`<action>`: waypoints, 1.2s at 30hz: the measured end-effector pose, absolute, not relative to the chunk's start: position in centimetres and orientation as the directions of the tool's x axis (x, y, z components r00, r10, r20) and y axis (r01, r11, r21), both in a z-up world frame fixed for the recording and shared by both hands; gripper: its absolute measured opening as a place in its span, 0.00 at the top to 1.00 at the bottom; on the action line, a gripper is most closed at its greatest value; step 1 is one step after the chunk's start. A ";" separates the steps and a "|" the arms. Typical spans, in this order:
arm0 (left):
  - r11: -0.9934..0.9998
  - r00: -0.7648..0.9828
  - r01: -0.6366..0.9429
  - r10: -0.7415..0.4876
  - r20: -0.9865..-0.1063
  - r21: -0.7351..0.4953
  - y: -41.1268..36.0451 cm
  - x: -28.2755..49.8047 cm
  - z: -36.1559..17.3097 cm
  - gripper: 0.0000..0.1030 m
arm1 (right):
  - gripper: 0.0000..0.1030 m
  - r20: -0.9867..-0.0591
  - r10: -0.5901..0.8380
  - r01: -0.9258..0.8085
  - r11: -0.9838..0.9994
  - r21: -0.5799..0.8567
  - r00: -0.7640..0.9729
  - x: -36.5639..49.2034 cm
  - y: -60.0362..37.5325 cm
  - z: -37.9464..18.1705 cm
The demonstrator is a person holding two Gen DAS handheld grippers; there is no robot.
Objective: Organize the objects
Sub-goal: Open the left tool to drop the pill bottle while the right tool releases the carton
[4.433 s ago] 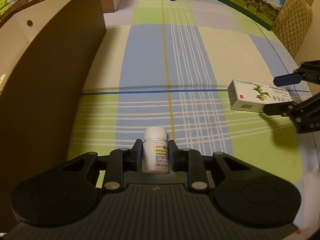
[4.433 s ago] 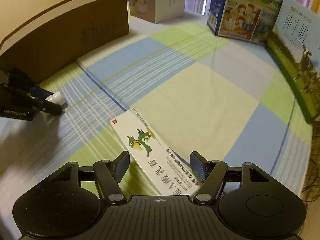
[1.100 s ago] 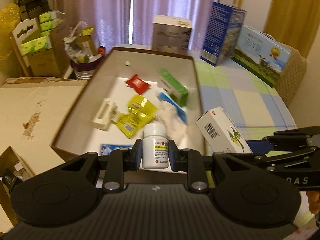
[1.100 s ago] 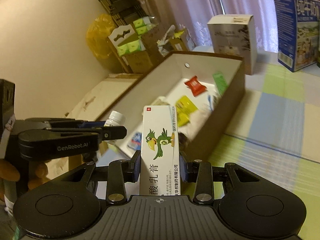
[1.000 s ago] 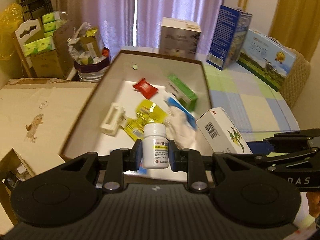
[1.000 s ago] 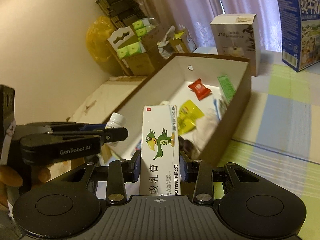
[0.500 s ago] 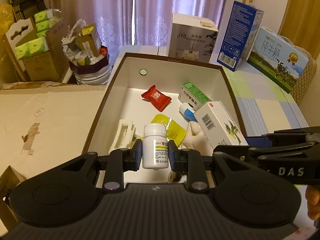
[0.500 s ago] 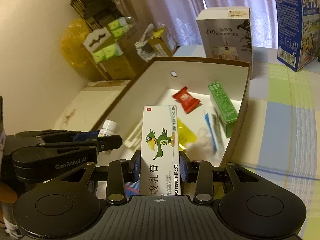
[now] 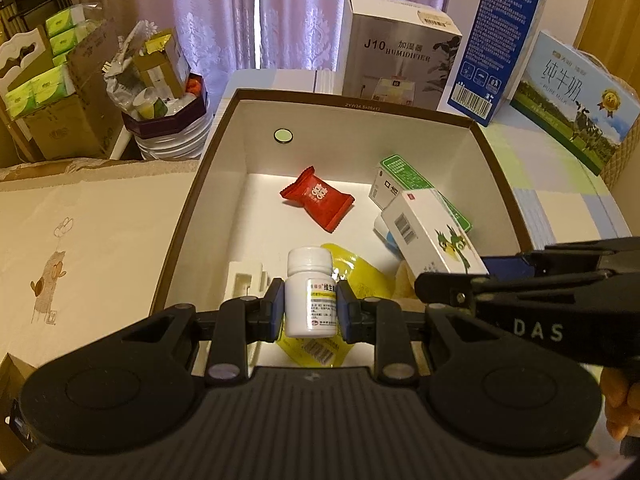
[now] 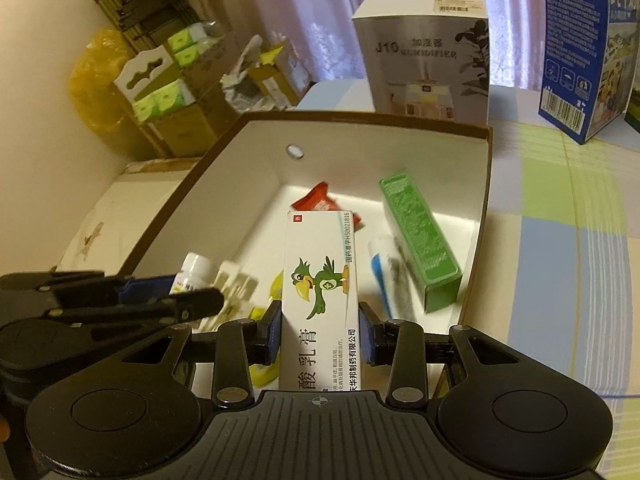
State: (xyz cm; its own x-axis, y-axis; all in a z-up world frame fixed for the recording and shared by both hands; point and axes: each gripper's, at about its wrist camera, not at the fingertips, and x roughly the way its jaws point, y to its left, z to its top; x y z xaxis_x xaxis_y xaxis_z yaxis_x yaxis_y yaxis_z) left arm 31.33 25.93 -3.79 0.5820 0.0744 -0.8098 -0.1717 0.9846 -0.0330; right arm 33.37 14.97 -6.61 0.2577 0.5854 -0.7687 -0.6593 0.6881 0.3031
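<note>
My left gripper [image 9: 310, 308] is shut on a white pill bottle [image 9: 309, 292] and holds it upright above the near end of the open brown box [image 9: 360, 102]. My right gripper [image 10: 319, 330] is shut on a white ointment carton with a green bird [image 10: 320, 292], also above the box; the carton shows in the left wrist view [image 9: 434, 232], to the right of the bottle. The bottle shows in the right wrist view [image 10: 192, 272], in the left gripper [image 10: 200, 300].
In the box lie a red candy wrapper [image 9: 318, 198], a green carton [image 10: 420, 240], a yellow sachet [image 9: 360, 268], a white plastic piece [image 9: 244, 280] and a blue-white tube [image 10: 384, 268]. A humidifier box [image 9: 394, 60] and milk cartons [image 9: 492, 44] stand behind. A plaid cloth [image 10: 568, 216] lies right.
Both grippers have moved forward over the box with the bottle and the carton still held. The box now fills more of both views.
</note>
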 end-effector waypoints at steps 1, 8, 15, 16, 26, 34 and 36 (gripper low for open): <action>0.985 0.582 -0.169 0.074 -0.810 -0.032 26.0 31.6 -3.9 0.78 | 0.66 -0.760 0.592 -0.663 0.685 0.301 0.267 33.7 15.1 -6.7; 0.987 0.583 -0.158 0.065 -0.810 -0.034 26.2 33.1 -4.2 0.78 | 0.60 -0.749 0.587 -0.653 0.702 0.284 0.305 34.9 15.5 -6.4; 0.988 0.578 -0.148 0.061 -0.813 -0.031 26.3 34.0 -4.7 0.78 | 0.58 -0.766 0.566 -0.664 0.703 0.255 0.304 34.4 15.1 -6.3; 0.989 0.579 -0.145 0.061 -0.813 -0.030 26.3 34.0 -4.7 0.78 | 0.57 -0.767 0.563 -0.665 0.703 0.251 0.307 34.2 14.9 -6.3; 0.993 0.605 -0.117 0.047 -0.795 -0.031 27.2 33.7 -4.3 0.49 | 0.37 -0.762 0.559 -0.695 0.689 0.206 0.328 31.2 13.0 -4.6; 0.994 0.615 -0.098 0.026 -0.788 -0.043 26.6 31.0 -2.4 0.21 | 0.33 -0.751 0.568 -0.685 0.695 0.219 0.336 28.2 11.0 -3.2; 0.994 0.621 -0.097 0.028 -0.783 -0.042 26.2 29.9 -1.8 0.17 | 0.32 -0.751 0.569 -0.686 0.694 0.218 0.335 27.6 10.5 -2.9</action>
